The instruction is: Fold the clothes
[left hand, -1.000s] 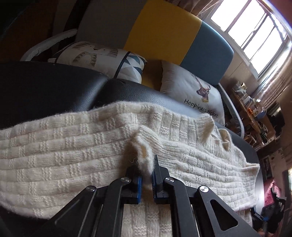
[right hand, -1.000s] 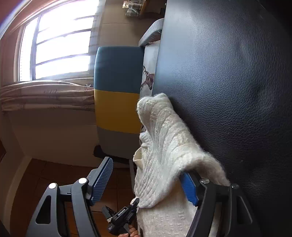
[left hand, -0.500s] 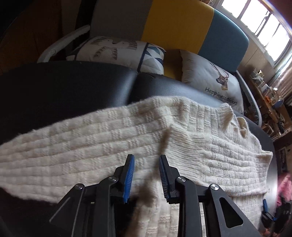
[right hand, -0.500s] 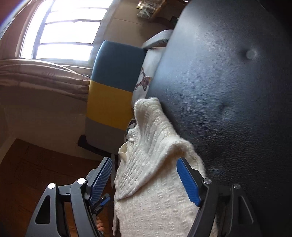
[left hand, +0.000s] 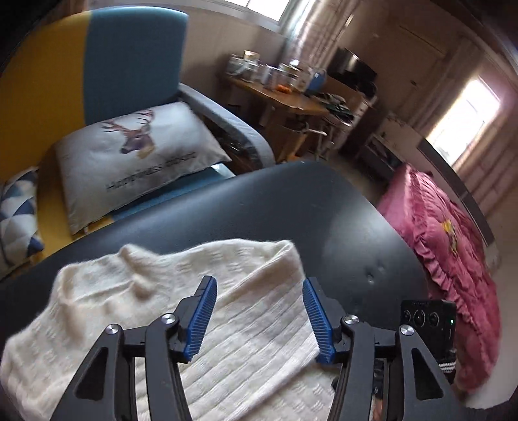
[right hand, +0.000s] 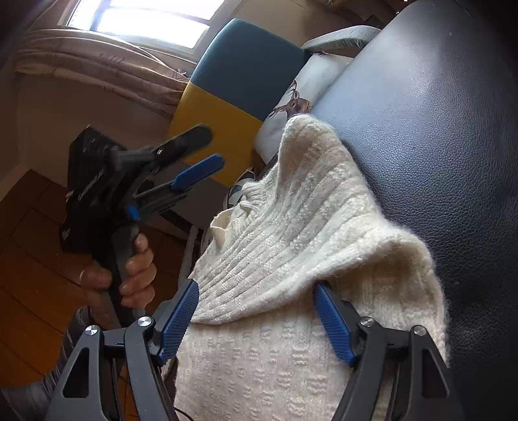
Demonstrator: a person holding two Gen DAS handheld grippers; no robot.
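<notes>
We note a black leather surface [left hand: 291, 207] filling the near and middle ground of the left wrist view, with two small dimples toward its right side. Beyond it, far left, stands a chair with a yellow and teal backrest [left hand: 97, 55]. On its seat rests a white deer cushion [left hand: 136, 155] with printed lettering too blurred to read, and just left of it a cushion with blue triangles [left hand: 17, 207]. Far centre, a wooden table [left hand: 285, 97] crowded with jars. At right, a pink bedspread [left hand: 453, 233]. In the right wrist view we see a curtain [right hand: 106, 74] below a bright window [right hand: 145, 19], and wooden flooring [right hand: 32, 275].
</notes>
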